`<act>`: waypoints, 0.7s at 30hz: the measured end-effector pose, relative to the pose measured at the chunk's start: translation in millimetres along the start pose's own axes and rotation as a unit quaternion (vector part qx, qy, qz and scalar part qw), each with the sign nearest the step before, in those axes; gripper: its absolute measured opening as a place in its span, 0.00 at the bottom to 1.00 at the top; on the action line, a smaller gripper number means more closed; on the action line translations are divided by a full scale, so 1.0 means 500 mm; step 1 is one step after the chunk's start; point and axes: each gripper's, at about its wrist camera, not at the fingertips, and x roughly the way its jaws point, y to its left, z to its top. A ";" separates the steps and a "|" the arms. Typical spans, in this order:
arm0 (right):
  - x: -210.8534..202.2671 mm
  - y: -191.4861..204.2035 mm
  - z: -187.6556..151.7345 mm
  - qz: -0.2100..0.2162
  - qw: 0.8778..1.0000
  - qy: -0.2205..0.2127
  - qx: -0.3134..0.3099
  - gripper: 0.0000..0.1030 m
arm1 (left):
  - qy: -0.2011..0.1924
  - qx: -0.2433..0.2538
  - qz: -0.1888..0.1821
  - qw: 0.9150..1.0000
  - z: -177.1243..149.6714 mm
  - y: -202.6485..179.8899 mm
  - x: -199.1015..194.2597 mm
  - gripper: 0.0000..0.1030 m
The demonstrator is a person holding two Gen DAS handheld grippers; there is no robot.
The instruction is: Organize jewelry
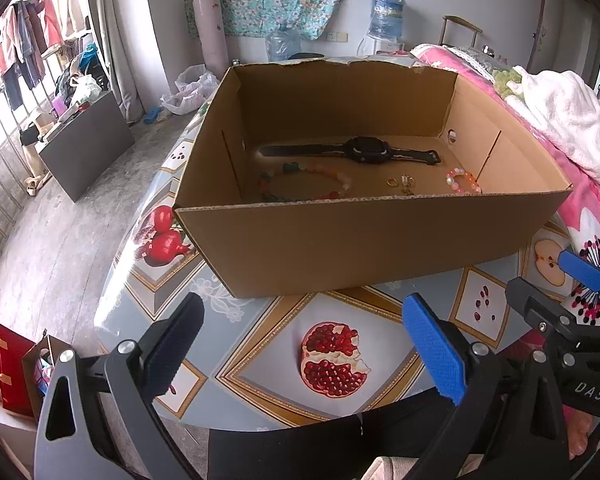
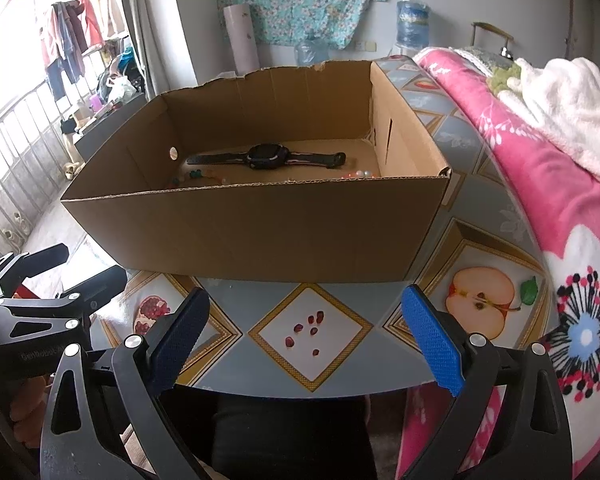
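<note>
An open cardboard box (image 1: 360, 240) (image 2: 260, 224) stands on the fruit-patterned table. Inside lie a black wristwatch (image 1: 364, 151) (image 2: 266, 157), a long multicoloured bead necklace (image 1: 304, 184), a small pink bead bracelet (image 1: 462, 181), a gold ring (image 1: 392, 181) and small gold earrings (image 1: 407, 184). In the right wrist view the box's front wall hides most of the beads (image 2: 358, 175). My left gripper (image 1: 300, 344) is open and empty, near the table's front edge. My right gripper (image 2: 306, 328) is open and empty too, just short of the box; it also shows at the left view's right edge (image 1: 540, 284).
The tablecloth (image 1: 260, 344) carries pomegranate and apple prints. A pink floral quilt (image 2: 540, 168) with a white towel (image 1: 564, 116) is piled along the table's right side. Floor, a clothes rack and bags lie to the left.
</note>
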 end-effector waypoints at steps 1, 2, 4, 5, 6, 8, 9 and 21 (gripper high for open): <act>0.000 0.000 0.000 0.000 1.000 0.000 0.000 0.90 | 0.000 0.000 0.000 1.000 0.000 0.000 0.000 0.95; 0.001 0.000 0.000 0.000 1.000 0.000 0.000 0.90 | 0.001 0.001 0.000 1.000 0.000 -0.001 0.001 0.95; 0.002 0.001 0.001 0.000 1.000 0.001 -0.002 0.90 | 0.001 0.002 -0.001 1.000 -0.001 -0.002 0.001 0.95; 0.003 0.001 0.001 0.001 1.000 0.001 -0.002 0.90 | 0.001 0.003 -0.001 1.000 -0.001 -0.002 0.001 0.95; 0.003 0.002 0.001 0.000 1.000 0.002 -0.002 0.90 | 0.001 0.004 0.000 1.000 -0.001 -0.003 0.001 0.95; 0.004 0.001 0.002 0.000 1.000 0.002 -0.002 0.90 | 0.000 0.004 -0.001 1.000 -0.001 -0.003 0.001 0.95; 0.004 0.001 0.002 0.000 1.000 0.002 -0.002 0.90 | 0.001 0.004 -0.001 1.000 -0.001 -0.003 0.002 0.95; 0.006 0.007 0.004 -0.002 1.000 0.005 -0.002 0.90 | 0.003 0.005 -0.001 1.000 -0.001 -0.003 0.003 0.95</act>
